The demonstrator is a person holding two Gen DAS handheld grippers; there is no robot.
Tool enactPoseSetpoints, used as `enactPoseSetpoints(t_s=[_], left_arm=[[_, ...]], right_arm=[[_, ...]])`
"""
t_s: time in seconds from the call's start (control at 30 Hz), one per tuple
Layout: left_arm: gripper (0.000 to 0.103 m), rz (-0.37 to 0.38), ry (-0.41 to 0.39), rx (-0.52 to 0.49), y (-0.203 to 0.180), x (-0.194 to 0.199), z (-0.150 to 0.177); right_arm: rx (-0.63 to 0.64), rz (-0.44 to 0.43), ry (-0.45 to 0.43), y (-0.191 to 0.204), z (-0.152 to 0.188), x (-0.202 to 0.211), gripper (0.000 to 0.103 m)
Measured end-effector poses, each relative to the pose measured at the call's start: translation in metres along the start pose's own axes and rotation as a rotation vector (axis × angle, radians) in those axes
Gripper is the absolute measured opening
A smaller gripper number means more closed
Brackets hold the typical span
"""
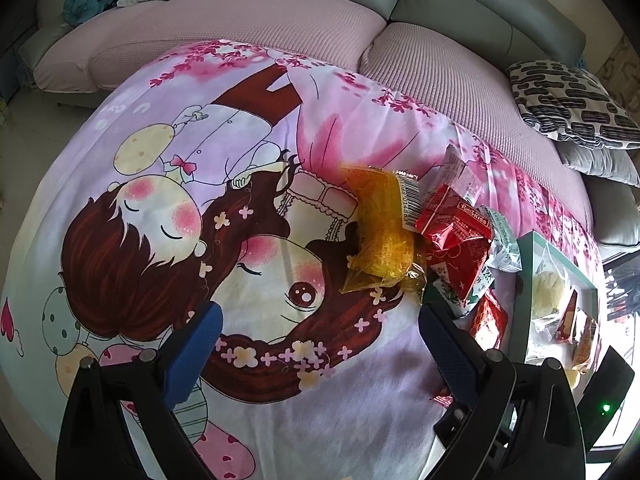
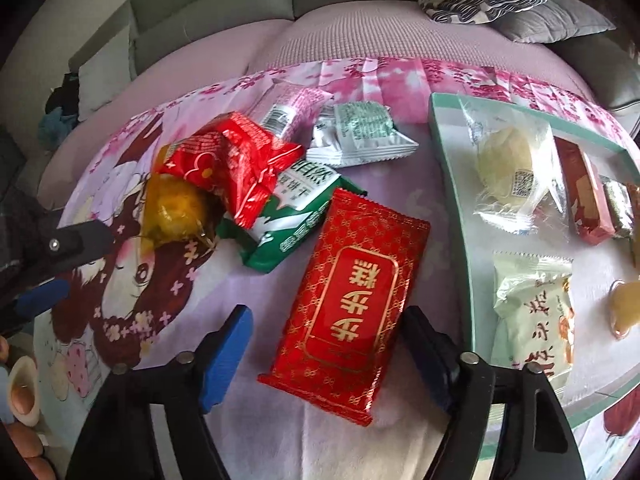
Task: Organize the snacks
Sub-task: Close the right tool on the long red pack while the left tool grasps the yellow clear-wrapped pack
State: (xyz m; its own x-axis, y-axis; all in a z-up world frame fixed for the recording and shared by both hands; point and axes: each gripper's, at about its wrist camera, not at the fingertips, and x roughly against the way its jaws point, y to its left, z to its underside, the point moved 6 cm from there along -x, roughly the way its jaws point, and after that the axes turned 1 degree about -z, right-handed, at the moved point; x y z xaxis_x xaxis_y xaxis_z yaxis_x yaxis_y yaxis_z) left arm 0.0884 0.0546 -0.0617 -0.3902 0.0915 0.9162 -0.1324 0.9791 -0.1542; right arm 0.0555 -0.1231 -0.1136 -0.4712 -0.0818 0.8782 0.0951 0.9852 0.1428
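A flat red packet with gold characters (image 2: 352,300) lies on the cartoon-print cloth (image 2: 280,420), between the blue pads of my right gripper (image 2: 328,338). The right pad sits close by the packet's edge; the left pad stands clear of it, so the jaws are open. Behind it is a pile: a green-and-white packet (image 2: 288,232), crinkled red packets (image 2: 240,164), a yellow packet (image 2: 176,208) and white packets (image 2: 360,136). My left gripper (image 1: 320,320) hangs open over bare cloth (image 1: 160,200), left of the same pile's yellow packet (image 1: 380,232) and red packets (image 1: 456,228).
A teal-rimmed tray (image 2: 444,152) on the right holds a clear-wrapped pale pastry (image 2: 508,172), a red box (image 2: 580,192), a pale green packet (image 2: 532,304) and a yellow jelly (image 2: 624,304). The same tray (image 1: 526,300) shows in the left wrist view. A pink-covered sofa (image 1: 240,32) with patterned cushions (image 1: 568,100) stands behind.
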Motion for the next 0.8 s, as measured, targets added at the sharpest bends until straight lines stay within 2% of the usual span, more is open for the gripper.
enactPoseSetpoints(t_s=[0.13,0.27,0.33,0.53,0.8], left_arm=[[0.098,-0.004,-0.004,-0.011,-0.002,0.000,0.000],[0.098,-0.008,-0.007,-0.014,-0.002,-0.004,-0.004],[0.098,-0.011,-0.008,-0.020,-0.003,-0.007,-0.008],[0.098,-0.039,-0.007,-0.037,-0.006,-0.020,-0.021],[0.098,-0.004,-0.040,-0.015,-0.011,-0.022,-0.037]], right_arm=[[-0.011,0.013,-0.008,-0.003,-0.004,-0.001,0.071],[-0.004,0.064,-0.017,-0.005,-0.006,-0.004,0.061],[0.005,0.072,-0.017,-0.005,-0.008,-0.005,0.060],[0.002,0.072,-0.026,-0.009,-0.011,-0.005,0.053],[-0.023,0.051,-0.037,-0.014,-0.012,0.002,0.050]])
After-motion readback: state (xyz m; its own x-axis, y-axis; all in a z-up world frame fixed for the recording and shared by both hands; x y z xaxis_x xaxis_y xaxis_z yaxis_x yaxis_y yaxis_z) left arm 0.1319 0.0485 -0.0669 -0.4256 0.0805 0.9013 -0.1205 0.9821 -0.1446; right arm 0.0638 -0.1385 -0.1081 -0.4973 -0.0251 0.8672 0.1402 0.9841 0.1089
